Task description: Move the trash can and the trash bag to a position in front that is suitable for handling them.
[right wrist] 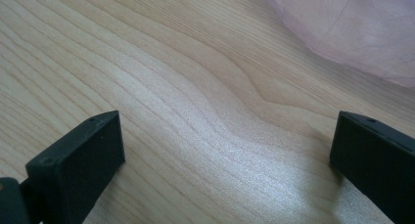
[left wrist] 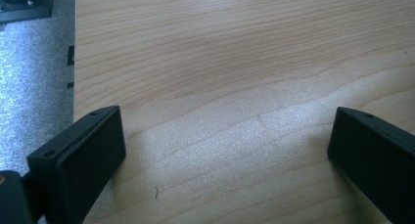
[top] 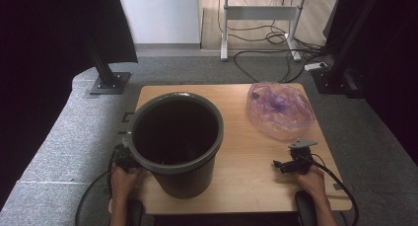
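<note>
- The left gripper (top: 123, 157) sits at the near left edge of the wooden table (top: 246, 152), held in the person's left hand (top: 123, 182), just beside the base of the bin.
- In the left gripper view its jaws stand wide apart, with nothing but bare wood grain between them and grey carpet (left wrist: 29, 87) past the table edge.
- A dark grey plastic waste bin (top: 175, 142) stands upright on the left half of the table, its mouth open and its inside dark.
- A crumpled, translucent pink-purple plastic bag (top: 280, 109) lies at the far right corner, well apart from the bin.
- The right gripper (top: 291, 164) rests on the near right of the table, in the right hand (top: 311, 179), near the bag.
- In the right gripper view its jaws are spread wide and hold nothing; the bag's edge (right wrist: 352, 28) shows beyond them.
</note>
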Demonstrator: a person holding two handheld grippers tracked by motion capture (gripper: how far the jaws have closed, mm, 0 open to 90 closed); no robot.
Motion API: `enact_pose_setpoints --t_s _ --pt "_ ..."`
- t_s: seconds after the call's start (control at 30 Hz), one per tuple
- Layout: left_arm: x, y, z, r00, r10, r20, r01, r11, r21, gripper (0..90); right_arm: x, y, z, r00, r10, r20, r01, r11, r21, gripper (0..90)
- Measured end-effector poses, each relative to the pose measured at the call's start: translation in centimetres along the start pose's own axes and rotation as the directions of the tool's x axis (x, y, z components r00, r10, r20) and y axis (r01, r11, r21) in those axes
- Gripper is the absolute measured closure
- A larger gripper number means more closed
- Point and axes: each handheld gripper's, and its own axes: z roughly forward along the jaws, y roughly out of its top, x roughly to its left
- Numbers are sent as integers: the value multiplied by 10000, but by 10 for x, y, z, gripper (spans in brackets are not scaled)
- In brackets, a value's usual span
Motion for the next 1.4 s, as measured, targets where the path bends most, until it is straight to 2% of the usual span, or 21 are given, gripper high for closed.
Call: enact_pose_setpoints --t_s 0.63,0.8,0.87,0.97,1.1,1.27,1.4 --pt "0 0 0 10000 32 53 -32 10000 60 0 2 0 -1 10000 33 -83 -32 10000 74 0" --pt "0 0 0 10000 35 57 -35 10000 58 0 0 3 -6 9974 563 -442 -548 9979 352 0" --pt "0 0 0 10000 35 55 -35 10000 56 0 0 3 -8 9964 631 -574 -609 9974 386 0" --pt "0 0 0 10000 36 54 -36 10000 54 0 3 5 -12 9979 401 -503 -380 9984 418 0" --pt "0 0 0 10000 34 54 -34 10000 52 0 8 12 -23 9993 77 -374 -76 10000 22 0" --pt "0 0 0 10000 16 36 -16 10000 54 0 13 26 -35 9991 -396 -159 392 9990 -236 0" --pt "0 0 0 10000 8 24 -8 10000 52 0 11 41 -36 9978 -653 -56 651 9975 -271 0"
